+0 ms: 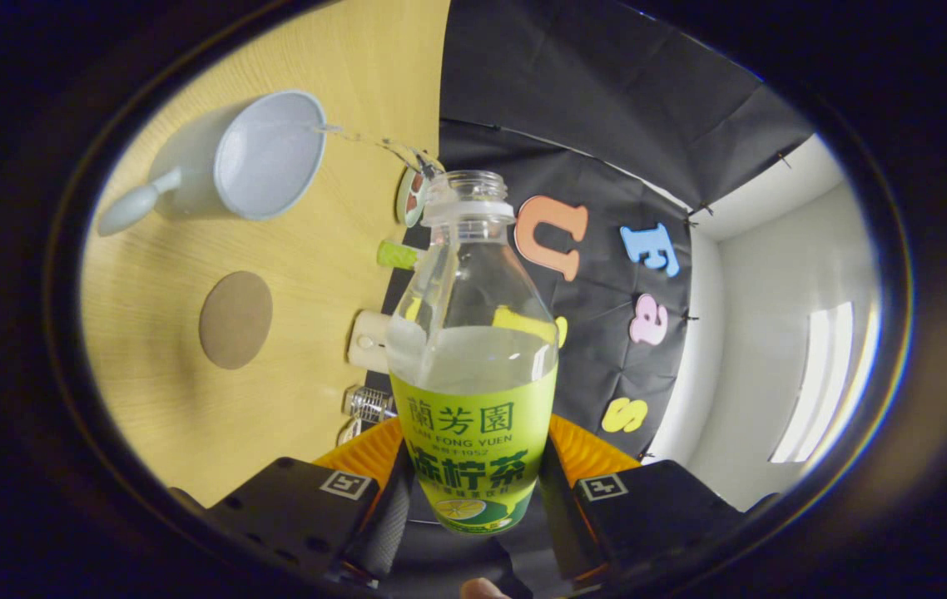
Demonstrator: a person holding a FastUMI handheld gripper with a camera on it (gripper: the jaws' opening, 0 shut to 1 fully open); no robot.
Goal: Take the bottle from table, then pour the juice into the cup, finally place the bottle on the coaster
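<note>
Now the tool (pixel 473 491) is clamped on the bottle (pixel 473 366), both fingers pressing its label. From the open neck a thin stream of juice (pixel 374 146) runs toward ten o'clock into the cup (pixel 261 158). Down at eight o'clock of the cup, the coaster (pixel 235 319) lies bare on the desk (pixel 190 416).

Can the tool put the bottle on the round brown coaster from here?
Probably yes. The tool grips the bottle, now pouring a stream into the cup. The coaster lies bare on the table beside the cup, nothing blocking it.
</note>
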